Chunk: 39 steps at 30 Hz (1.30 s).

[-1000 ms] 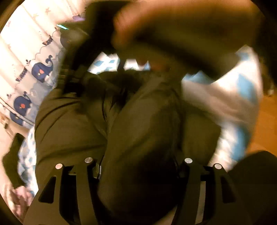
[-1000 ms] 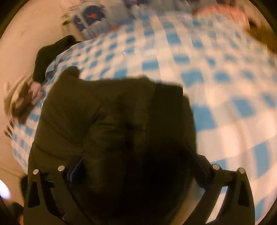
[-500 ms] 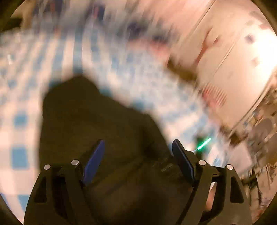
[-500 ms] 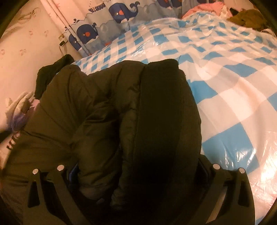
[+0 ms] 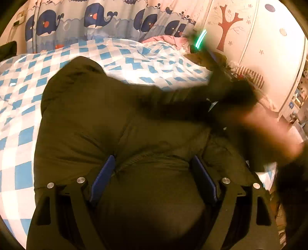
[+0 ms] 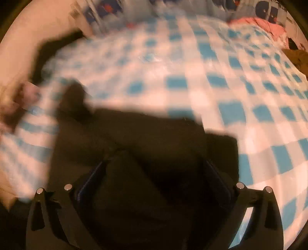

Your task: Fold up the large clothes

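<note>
One dark padded coat [image 5: 119,119], left gripper [image 5: 153,174] wide apart over it, right gripper [image 6: 154,182] grip indiscernible, one blue-checked bed cover [image 5: 21,123], whale curtain [image 5: 92,19] behind.

Dark olive jacket [image 5: 119,123] on blue-and-white checked sheet [image 5: 19,100]; navy whale-print curtain [image 5: 92,17].

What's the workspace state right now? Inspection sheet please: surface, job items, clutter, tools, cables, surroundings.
Surface: bed with a blue-and-white checked cover, glossy.
Job's things: dark olive padded jacket, bunched on the cover.
Clutter: pink fabric and a brown garment at the far edge.
Grippers: left tool wide, jacket bulging between its pads; right tool over dark fabric, view blurred, grip unclear.
Cables: nothing seen.
Surroundings: whale-print curtain; wall with a tree decal; blurred forearm at the left view's right side.
</note>
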Available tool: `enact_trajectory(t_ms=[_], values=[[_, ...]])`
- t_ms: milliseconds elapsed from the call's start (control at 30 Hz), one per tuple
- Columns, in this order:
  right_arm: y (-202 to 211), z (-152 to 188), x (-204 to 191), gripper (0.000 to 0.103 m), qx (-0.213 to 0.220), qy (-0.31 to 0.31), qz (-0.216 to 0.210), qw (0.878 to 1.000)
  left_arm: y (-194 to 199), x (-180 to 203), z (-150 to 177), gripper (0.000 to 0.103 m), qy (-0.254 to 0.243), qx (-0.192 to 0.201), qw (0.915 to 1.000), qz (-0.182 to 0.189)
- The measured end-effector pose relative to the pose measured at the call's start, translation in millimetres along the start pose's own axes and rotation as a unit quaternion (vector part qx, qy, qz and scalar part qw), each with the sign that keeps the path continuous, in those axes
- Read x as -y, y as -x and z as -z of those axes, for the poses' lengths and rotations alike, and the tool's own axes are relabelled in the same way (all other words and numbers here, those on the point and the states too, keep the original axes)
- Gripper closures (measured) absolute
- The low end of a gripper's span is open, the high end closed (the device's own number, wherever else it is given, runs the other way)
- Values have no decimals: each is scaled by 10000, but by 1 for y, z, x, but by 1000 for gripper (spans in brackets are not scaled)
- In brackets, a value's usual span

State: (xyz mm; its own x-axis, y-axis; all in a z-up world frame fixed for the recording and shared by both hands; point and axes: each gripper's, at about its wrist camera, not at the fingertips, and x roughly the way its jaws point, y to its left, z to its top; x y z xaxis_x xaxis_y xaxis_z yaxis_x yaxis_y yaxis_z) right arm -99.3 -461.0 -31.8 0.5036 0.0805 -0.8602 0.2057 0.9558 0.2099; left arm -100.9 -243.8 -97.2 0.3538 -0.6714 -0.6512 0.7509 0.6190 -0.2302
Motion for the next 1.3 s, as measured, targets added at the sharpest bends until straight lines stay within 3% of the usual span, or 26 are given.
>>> enact_trajectory(t_ms=[67,200,267,400,500,633,733,833,900,967,1067,1133,1200,1300], values=[[-30,14,23,5,39,-417,-361,9985,-12,-10,-5,25,129,-110,9998,144],[-26,12,25,7,-143,-441,-341,9983,-19,-10,-3,23,75,-224,9996,147],[10,14,27,7,56,-621,-340,9975,-14,-12,-4,23,73,-218,9996,191],[110,54,14,7,1009,-501,-829,9902,1,-24,-7,23,342,-93,9985,412],[148,103,-6,7,987,-38,-812,9918,11,-24,-10,23,408,9,9985,375],[125,151,-15,7,399,244,-268,9985,27,-13,-8,23,341,127,9992,162],[83,171,0,7,131,-51,-322,9994,38,-3,-5,23,227,224,9994,155],[55,184,4,5,202,-198,-423,9987,21,5,3,23,-66,-34,9999,-94],[60,183,3,6,129,-223,-382,9989,13,9,8,22,-272,-167,9991,-283],[76,181,6,6,62,-379,-372,9986,20,7,6,22,-216,-197,9993,-222],[125,188,-3,6,634,-286,-559,9960,45,3,5,22,27,-58,9999,-92],[135,197,-9,6,684,-234,-586,9957,59,4,11,22,-2,76,10000,-55],[102,210,-17,6,56,72,16,10000,49,6,20,22,-194,-114,9996,-170],[73,218,-8,6,-249,-177,-281,9991,44,9,27,22,-459,-297,9983,-215]])
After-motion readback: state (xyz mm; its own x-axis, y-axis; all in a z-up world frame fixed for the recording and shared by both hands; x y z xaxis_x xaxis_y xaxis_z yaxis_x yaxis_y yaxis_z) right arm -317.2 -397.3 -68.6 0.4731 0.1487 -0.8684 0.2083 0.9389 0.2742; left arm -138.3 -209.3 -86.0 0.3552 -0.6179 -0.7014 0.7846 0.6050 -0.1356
